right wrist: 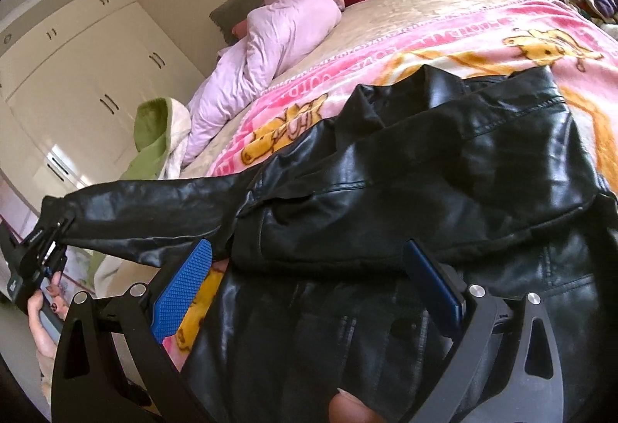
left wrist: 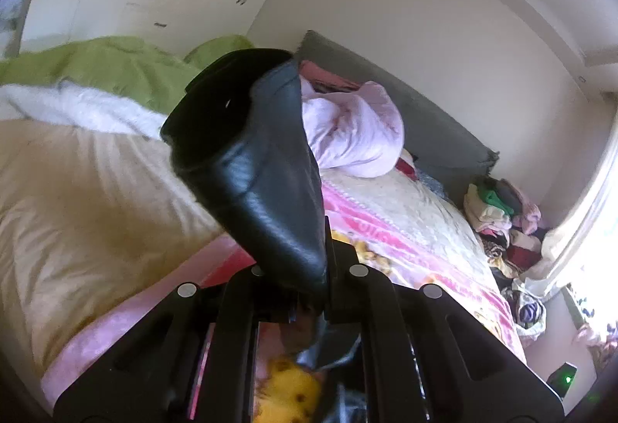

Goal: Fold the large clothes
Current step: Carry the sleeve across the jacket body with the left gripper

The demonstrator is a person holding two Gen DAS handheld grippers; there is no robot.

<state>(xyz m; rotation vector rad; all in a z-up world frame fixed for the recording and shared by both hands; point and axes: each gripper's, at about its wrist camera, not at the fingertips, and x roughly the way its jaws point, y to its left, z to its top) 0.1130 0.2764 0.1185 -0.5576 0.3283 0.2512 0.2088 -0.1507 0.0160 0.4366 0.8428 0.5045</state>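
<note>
1. A black leather jacket (right wrist: 405, 199) lies on the bed (right wrist: 405, 10), on top of a pink cartoon blanket (right wrist: 455, 48).
2. The left gripper (right wrist: 52, 234) is clamped shut on the cuff of one sleeve (right wrist: 154, 210) — the sleeve stretches out from the jacket's body to the left, held above the bed.
3. A hand (right wrist: 40, 311) holds that gripper's handle.
4. The right gripper (right wrist: 313, 288) is open, its blue pads (right wrist: 181, 288) spread apart just over the jacket's near edge — gripping nothing.
5. A crumpled lilac garment (right wrist: 270, 48) lies further up the bed, well apart from the jacket.
6. A pile of clothes (left wrist: 502, 222) sits beside the bed.
</note>
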